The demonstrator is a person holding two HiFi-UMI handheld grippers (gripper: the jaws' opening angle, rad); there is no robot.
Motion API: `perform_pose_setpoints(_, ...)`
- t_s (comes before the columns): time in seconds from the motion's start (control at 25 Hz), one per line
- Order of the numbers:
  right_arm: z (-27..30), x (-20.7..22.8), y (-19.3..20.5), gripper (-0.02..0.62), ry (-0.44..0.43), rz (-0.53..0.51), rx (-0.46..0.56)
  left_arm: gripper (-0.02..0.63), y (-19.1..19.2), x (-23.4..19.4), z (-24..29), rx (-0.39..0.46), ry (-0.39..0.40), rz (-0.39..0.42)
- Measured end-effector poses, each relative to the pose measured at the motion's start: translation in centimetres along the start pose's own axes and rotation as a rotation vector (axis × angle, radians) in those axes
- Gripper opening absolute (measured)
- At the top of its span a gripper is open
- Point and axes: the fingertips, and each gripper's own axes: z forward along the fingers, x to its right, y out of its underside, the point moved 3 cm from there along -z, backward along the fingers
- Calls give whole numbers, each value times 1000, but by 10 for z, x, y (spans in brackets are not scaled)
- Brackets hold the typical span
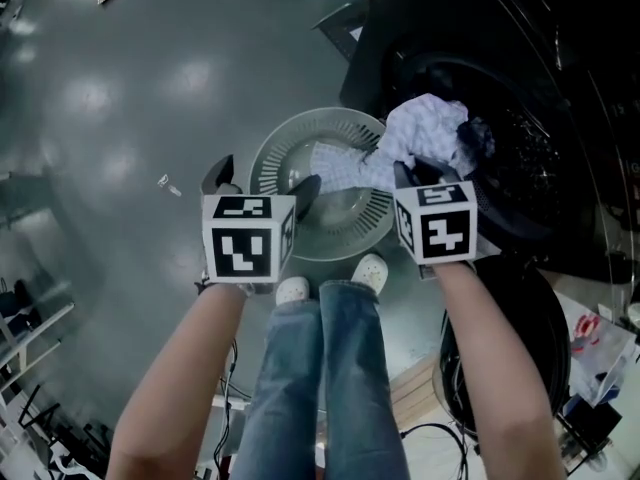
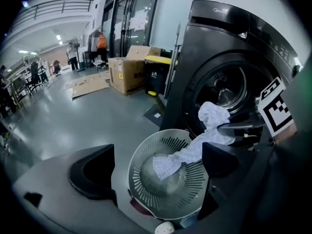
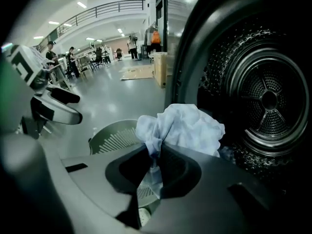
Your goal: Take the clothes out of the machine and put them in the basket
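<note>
My right gripper (image 1: 413,171) is shut on a white checked cloth (image 1: 425,128) in front of the black machine's drum opening (image 1: 510,153). The cloth bunches above the jaws (image 3: 155,152) and its tail hangs down into the round grey slotted basket (image 1: 275,148) on the floor. In the left gripper view the cloth (image 2: 210,123) stretches from the machine's mouth to the basket's (image 2: 192,184) middle. My left gripper (image 1: 262,183) hovers open over the basket's near left rim, with nothing between its fingers (image 2: 92,172). Something dark (image 1: 482,133) lies at the drum's mouth behind the cloth.
The machine's open round door (image 1: 505,353) hangs low at the right, beside cables (image 1: 440,433). The person's legs and white shoes (image 1: 372,271) stand just behind the basket. Cardboard boxes (image 2: 127,72) and a yellow-lidded bin (image 2: 157,74) stand farther off on the grey floor.
</note>
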Motion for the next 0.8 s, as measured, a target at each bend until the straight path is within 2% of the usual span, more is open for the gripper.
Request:
perform_pose_setpoints(0.2,-9,-53,1,46,-98,-22,16,561,8,-16,-11,-1,-19,-1)
perform_pose_setpoints(0.4,-13,-95,3,46,-219,78,32,561,19,-34,-19,2,-43,-47)
perform_pose_setpoints(0.6,-9,-130,5,48,-314,99,25,561,32,-48,-27,-6,-57,-66)
perform_pose_setpoints(0.8,6,-139,14,60,-269,89,-31,561,39,-59,-30,-9,-64,-82)
